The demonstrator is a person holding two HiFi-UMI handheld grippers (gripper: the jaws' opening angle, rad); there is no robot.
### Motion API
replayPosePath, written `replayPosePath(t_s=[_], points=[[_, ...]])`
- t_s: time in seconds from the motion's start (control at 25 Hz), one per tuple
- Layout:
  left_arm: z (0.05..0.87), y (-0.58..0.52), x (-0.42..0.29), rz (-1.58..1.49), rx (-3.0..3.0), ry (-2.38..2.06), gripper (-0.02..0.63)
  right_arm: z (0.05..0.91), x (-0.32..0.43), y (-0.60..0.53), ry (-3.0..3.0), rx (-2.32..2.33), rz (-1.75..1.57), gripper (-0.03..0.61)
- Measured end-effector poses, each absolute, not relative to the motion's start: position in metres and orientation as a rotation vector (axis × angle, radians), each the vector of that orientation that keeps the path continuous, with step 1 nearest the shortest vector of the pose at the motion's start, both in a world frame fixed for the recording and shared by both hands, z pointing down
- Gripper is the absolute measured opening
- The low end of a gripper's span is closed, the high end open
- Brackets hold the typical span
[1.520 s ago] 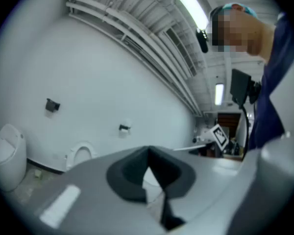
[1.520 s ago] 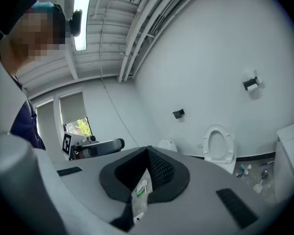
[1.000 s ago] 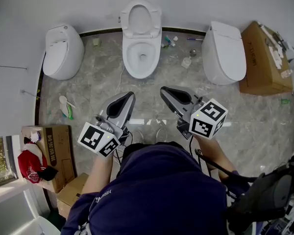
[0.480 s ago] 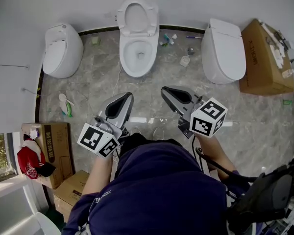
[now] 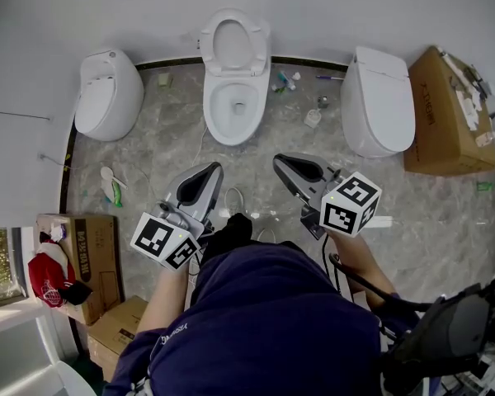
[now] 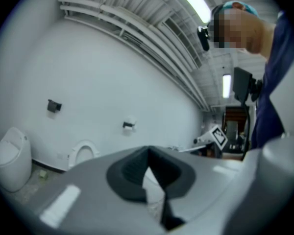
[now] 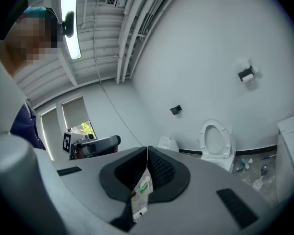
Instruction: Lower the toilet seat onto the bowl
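This looks like a test or mock-up room stocked with bathroom ware, not a lived-in bathroom. Three white toilets stand side by side along one bare white wall: the left toilet (image 5: 107, 93), the middle toilet (image 5: 235, 97) and the right toilet (image 5: 378, 101). The grey marble-patterned floor (image 5: 165, 151) is littered with small bottles and scraps (image 5: 290, 81). A large cardboard box (image 5: 441, 114) sits just beside the right toilet, and another cardboard carton (image 5: 74, 254) stands by the left wall. Overhead run exposed pipes (image 7: 132, 28) and a strip light (image 7: 71, 18). A window (image 7: 78, 119) has its blind partly down.
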State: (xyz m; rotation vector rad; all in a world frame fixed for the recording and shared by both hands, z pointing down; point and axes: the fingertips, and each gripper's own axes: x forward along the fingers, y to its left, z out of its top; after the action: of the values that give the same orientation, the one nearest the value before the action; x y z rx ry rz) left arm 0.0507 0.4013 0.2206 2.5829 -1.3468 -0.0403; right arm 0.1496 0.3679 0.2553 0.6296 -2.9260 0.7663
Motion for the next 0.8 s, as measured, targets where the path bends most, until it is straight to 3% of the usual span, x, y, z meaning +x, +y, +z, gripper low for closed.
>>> replayPosePath(t_s=[0.44, 0.8], points=[[0.24, 0.323, 0.016, -0.061, 2.582, -1.299, 0.0, 0.272, 0.121, 0.297, -2.883, 0.666, 0.779, 0.007], [0.25, 0.214, -0.042, -0.024, 2.596, -1.199, 0.002, 0.283, 0.046, 0.202, -2.833, 0.688, 0.85, 0.006]])
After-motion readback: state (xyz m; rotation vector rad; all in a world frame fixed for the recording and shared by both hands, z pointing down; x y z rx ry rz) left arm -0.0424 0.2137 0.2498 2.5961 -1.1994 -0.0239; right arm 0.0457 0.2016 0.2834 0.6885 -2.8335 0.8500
